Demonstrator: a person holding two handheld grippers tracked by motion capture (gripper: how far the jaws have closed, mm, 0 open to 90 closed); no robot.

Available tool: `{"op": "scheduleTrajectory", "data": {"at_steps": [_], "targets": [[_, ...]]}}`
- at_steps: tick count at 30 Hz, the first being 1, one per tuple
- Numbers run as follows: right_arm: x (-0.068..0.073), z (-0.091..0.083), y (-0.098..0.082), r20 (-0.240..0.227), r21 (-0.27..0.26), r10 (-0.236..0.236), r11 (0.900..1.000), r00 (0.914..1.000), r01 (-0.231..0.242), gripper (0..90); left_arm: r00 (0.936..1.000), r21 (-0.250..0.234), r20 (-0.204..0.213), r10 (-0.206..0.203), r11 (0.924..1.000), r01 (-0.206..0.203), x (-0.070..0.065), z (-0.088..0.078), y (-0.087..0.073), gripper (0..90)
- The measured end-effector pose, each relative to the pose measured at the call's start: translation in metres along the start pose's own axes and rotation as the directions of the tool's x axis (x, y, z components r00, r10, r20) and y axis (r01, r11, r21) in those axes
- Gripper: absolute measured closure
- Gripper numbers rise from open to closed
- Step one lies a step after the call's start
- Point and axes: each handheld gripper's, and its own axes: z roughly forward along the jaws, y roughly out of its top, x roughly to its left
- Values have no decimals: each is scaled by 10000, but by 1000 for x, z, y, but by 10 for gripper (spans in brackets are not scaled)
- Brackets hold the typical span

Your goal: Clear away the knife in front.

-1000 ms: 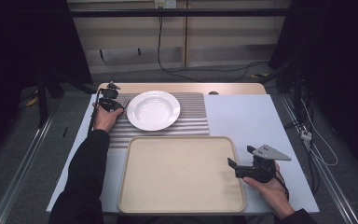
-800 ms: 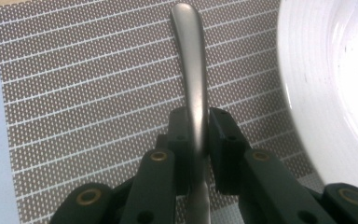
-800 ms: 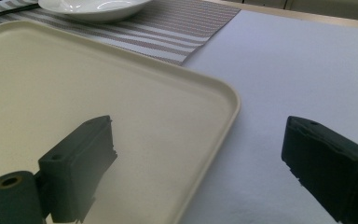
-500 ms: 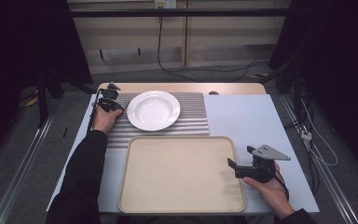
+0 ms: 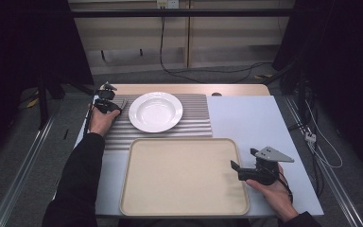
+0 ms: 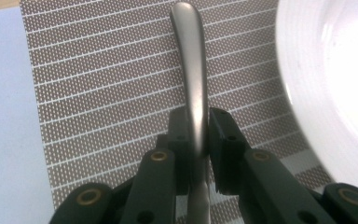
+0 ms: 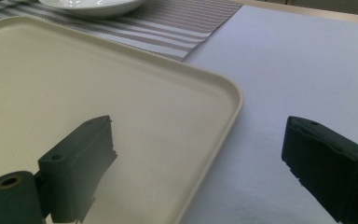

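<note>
almost nothing is seen to have changed over the last second: in the high view the left gripper (image 5: 108, 105) is found at the same spot on the striped placemat (image 5: 194, 120), left of the white plate (image 5: 155, 111), and the right gripper (image 5: 242, 166) is found unmoved at the tray's right edge.

in the left gripper view the jaws are clamped on the metal utensil handle (image 6: 192, 70), which is pinched between the pads and runs forward over the placemat, just beside the plate's rim (image 6: 307, 107). whether the utensil is lifted off the mat or lies on it cannot be told, and its working end is hidden.

in the right gripper view the jaws are held wide apart with nothing between them, one over the beige tray (image 7: 98, 79), the other over the pale blue table cover (image 7: 307, 60).

the stillness is judged to mean that the grip is settled and the utensil is ready to be lifted, perhaps toward the empty tray.
</note>
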Motion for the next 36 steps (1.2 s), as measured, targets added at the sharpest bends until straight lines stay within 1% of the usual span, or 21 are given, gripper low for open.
{"op": "scheduleTrajectory", "data": {"at_steps": [1,2,4,5,6,8,9,12,13,16,19,22,26,27,29,31,35,36], "targets": [[0,0,0,-9,16,31,10000,10000,-31,93,9999,16,34,99,9999,-99,0,-2,0,801],[0,0,0,-13,20,26,10000,10000,-26,93,10000,-43,62,60,10000,-59,0,-4,-1,801],[0,0,0,-4,0,16,10000,10000,-16,93,9999,-153,102,134,9998,-133,0,-8,-2,801],[0,0,0,-2,-18,47,10000,10000,-47,93,9995,-178,90,301,9994,-299,0,-10,-2,800],[0,-1,0,-10,-19,23,10000,10000,-23,93,9994,-325,99,342,9989,-338,-2,-12,-3,801],[0,-1,0,3,-27,26,10000,10000,-26,93,9988,-319,79,478,9984,-475,-2,-17,-4,800],[0,-1,0,15,-18,25,10000,10000,-25,93,9988,-358,46,495,9981,-493,-2,-19,-5,801],[1,-1,0,36,-17,22,10000,10000,-22,93,9986,-511,115,516,9974,-509,-2,-27,-6,800],[1,-2,0,52,-24,22,10000,10000,-22,93,9978,-522,145,646,9966,-638,-2,-30,-7,801],[1,-2,0,59,-20,37,10000,10000,-37,93,9971,-627,189,737,9954,-724,-5,-35,-10,800],[1,-1,0,-4,-18,89,10000,10000,-89,93,9960,-619,214,868,9944,-853,-8,-38,-11,800],[1,-1,0,3,-39,96,9999,10000,-96,93,9951,-787,291,940,9927,-915,-11,-43,-12,800],[1,-1,0,17,-45,43,10000,10000,-43,93,9926,-877,365,1159,9898,-1123,-19,-51,-13,800],[1,-1,0,6,-41,44,10000,10000,-44,93,9915,-880,415,1232,9890,-1192,-20,-53,-14,800],[1,-1,0,29,-49,62,10000,10000,-62,93,9914,-968,495,1210,9885,-1158,-24,-56,-15,800],[1,-2,0,62,-67,38,10000,10000,-38,93,9898,-1077,623,1282,9868,-1211,-27,-60,-17,800],[2,-2,0,53,-42,13,10000,10000,-13,93,9876,-1207,582,1456,9831,-1378,-33,-68,-19,800],[2,-2,0,43,-41,14,10000,10000,-14,93,9861,-1204,563,1562,9815,-1486,-34,-71,-20,800]]}}
